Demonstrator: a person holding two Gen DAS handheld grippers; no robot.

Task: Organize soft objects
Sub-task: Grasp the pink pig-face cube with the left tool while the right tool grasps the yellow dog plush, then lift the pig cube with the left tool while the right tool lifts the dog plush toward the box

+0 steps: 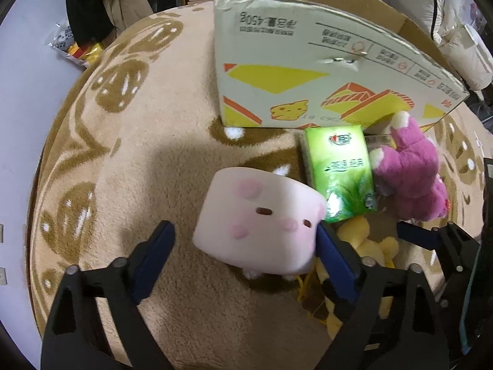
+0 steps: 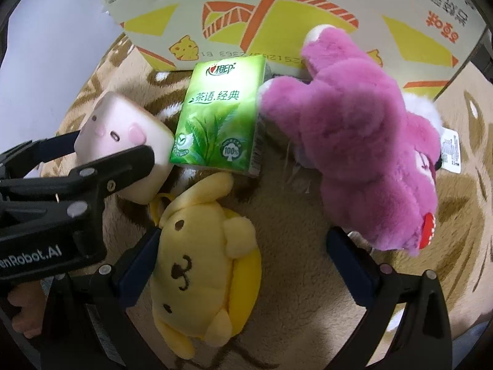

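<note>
A pale pink cube plush with a face (image 1: pixel 258 222) lies on the rug between the fingers of my open left gripper (image 1: pixel 243 240); it also shows in the right wrist view (image 2: pixel 123 141). A green tissue pack (image 1: pixel 339 172) (image 2: pixel 218 114), a purple plush bear (image 1: pixel 409 169) (image 2: pixel 363 145) and a yellow dog plush (image 2: pixel 200 262) (image 1: pixel 369 246) lie beside it. My right gripper (image 2: pixel 243 252) is open, and the yellow dog plush lies between its fingers. The left gripper also appears in the right wrist view (image 2: pixel 92 154).
An open cardboard box (image 1: pixel 308 71) (image 2: pixel 277 9) stands just behind the toys on the beige patterned rug (image 1: pixel 138 141). A foil snack bag (image 1: pixel 77 46) lies on the floor beyond the rug at far left. White bedding (image 1: pixel 446 15) is at the far right.
</note>
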